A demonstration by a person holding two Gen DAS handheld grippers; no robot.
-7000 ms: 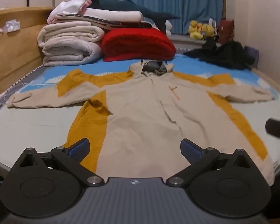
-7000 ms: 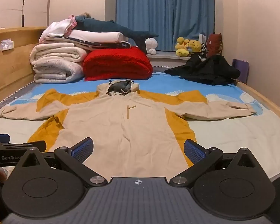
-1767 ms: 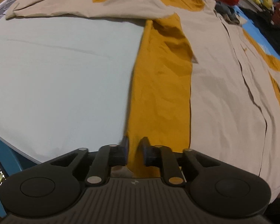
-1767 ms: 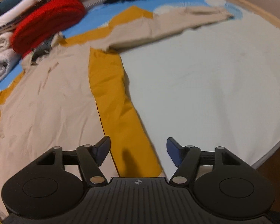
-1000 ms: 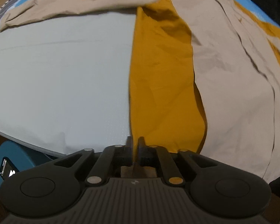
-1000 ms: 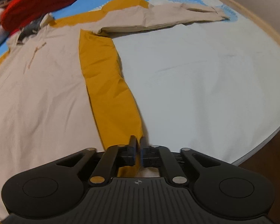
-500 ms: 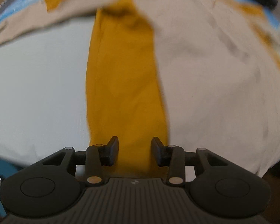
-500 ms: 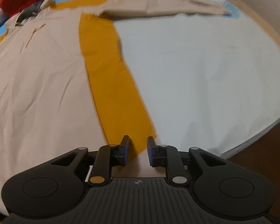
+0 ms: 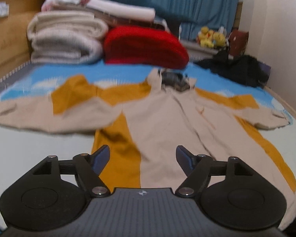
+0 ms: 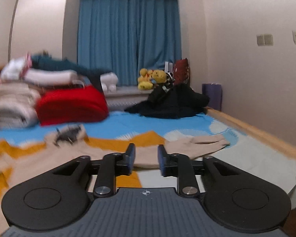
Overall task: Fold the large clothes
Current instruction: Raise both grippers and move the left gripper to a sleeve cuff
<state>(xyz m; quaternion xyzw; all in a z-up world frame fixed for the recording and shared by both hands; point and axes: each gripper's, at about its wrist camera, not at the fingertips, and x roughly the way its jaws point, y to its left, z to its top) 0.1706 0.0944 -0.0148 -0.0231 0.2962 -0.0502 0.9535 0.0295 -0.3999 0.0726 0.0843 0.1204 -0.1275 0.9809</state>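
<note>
Both grippers are letting go of the hem they were pinching a second ago — smoothing looks finished, folding not begun. Left gripper [image 9: 143, 159] is spreading wide, empty, above the jacket's [image 9: 163, 122] mustard side panel. Right gripper [image 10: 146, 161] is parting, nothing between its pads, lifted toward the jacket's right sleeve [image 10: 197, 145] — the jacket is lying flat, sleeves outspread, on the bed [image 10: 252, 158].

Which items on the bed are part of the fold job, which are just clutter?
In the job:
- beige and mustard hooded jacket, spread flat
- left gripper, jaws opening, nothing between them
- right gripper, jaws opening, nothing between them

Just lying about:
- red blanket
- stack of folded cream quilts
- black clothes pile
- yellow plush toys
</note>
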